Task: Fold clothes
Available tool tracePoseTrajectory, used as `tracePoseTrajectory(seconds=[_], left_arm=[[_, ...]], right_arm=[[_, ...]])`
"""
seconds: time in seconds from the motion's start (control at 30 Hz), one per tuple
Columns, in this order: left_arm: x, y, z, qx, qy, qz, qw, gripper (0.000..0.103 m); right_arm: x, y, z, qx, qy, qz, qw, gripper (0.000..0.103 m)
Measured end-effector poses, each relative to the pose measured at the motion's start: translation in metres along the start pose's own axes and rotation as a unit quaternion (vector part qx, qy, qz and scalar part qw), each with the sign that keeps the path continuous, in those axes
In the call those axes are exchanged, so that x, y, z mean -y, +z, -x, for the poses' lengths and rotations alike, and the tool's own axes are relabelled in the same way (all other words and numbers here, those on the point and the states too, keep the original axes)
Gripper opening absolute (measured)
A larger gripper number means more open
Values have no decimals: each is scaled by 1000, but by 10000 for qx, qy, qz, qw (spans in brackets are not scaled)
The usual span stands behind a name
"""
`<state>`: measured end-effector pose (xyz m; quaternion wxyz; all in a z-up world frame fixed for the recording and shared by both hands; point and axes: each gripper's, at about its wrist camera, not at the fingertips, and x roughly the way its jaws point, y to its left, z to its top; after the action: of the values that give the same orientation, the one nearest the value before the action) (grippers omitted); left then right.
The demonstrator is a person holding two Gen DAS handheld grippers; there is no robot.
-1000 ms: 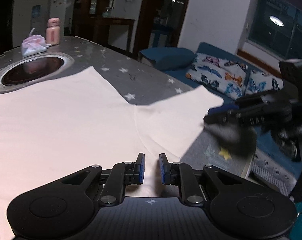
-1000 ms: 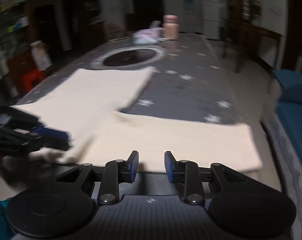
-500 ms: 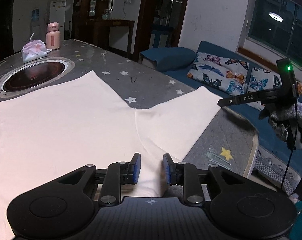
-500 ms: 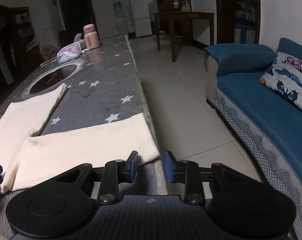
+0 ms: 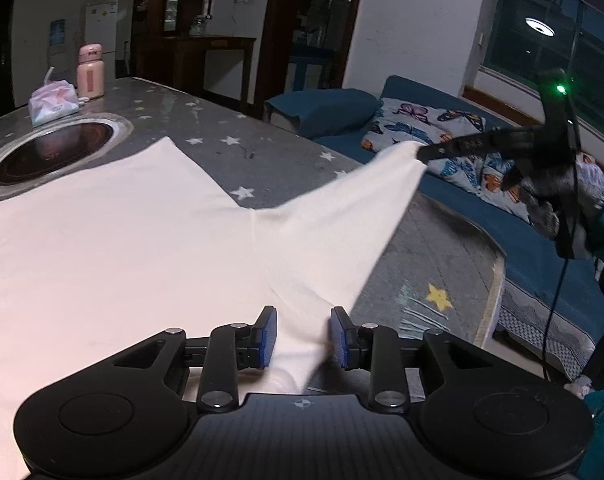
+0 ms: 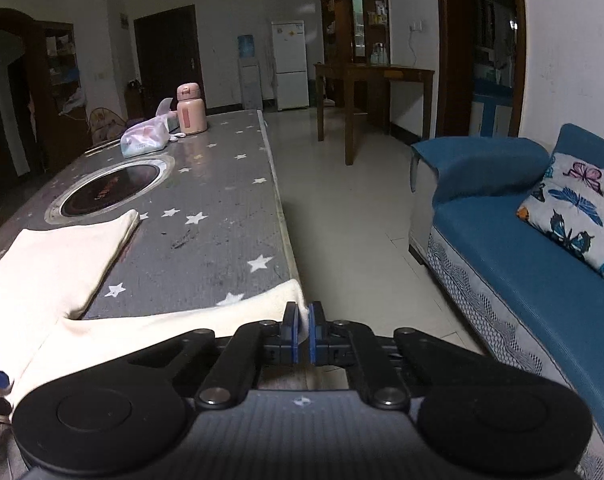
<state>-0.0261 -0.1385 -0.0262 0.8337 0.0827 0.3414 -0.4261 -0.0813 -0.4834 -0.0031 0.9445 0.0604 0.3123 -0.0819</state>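
Observation:
A cream garment [image 5: 114, 248] lies spread on the grey star-patterned table [image 5: 270, 160]. One long limb of it [image 5: 342, 216] stretches right and rises off the table. My right gripper [image 5: 422, 154] is shut on that limb's end, held up over the table's right edge. In the right wrist view the right gripper [image 6: 302, 328] pinches the cream edge [image 6: 262, 304] between its blue pads. My left gripper [image 5: 302, 336] sits low at the near side where the limb joins the body. Its jaws are opening, with cloth lying between them and the pads apart from it.
A round dark hob [image 5: 54, 152] is set into the table beyond the garment. A pink bottle [image 5: 90, 76] and a tissue pack [image 5: 52, 104] stand at the far end. A blue sofa [image 6: 522, 272] with a butterfly cushion [image 6: 582, 208] runs along the right.
The right gripper has closed on the end of the cream limb and lifted it off the table. The left jaws have spread wider. The left gripper has stayed in place.

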Motion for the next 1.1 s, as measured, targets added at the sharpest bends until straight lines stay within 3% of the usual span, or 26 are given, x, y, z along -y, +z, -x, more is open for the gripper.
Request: tracePoseTrajectory(seconds=[0.23,0.4,0.53,0.7,0.83,1.1], left_arm=[[0,2,3,74,-32,45,10000,39],[-15,5,21,312,203,248,9990,41],[-30,1,43,488,456,454,9967,44],[-49,-14,70,641,808,756,9918,45],[-64,-29,89,740,1044,1047,9862,45],[-80,-52,111,826,1285,1439,9777,45]], right_arm=[[-3,3,-2,-110,164,-87,9998,4],[-18,32,26,179,692,-14,9974,4],[-55,59,44,368,1325,326,9900,4],[-119,82,51,443,2110,873,9726,4],[-185,91,47,370,2778,1348,9504,4],[-291,64,12,-236,3526,2097,9117,4]])
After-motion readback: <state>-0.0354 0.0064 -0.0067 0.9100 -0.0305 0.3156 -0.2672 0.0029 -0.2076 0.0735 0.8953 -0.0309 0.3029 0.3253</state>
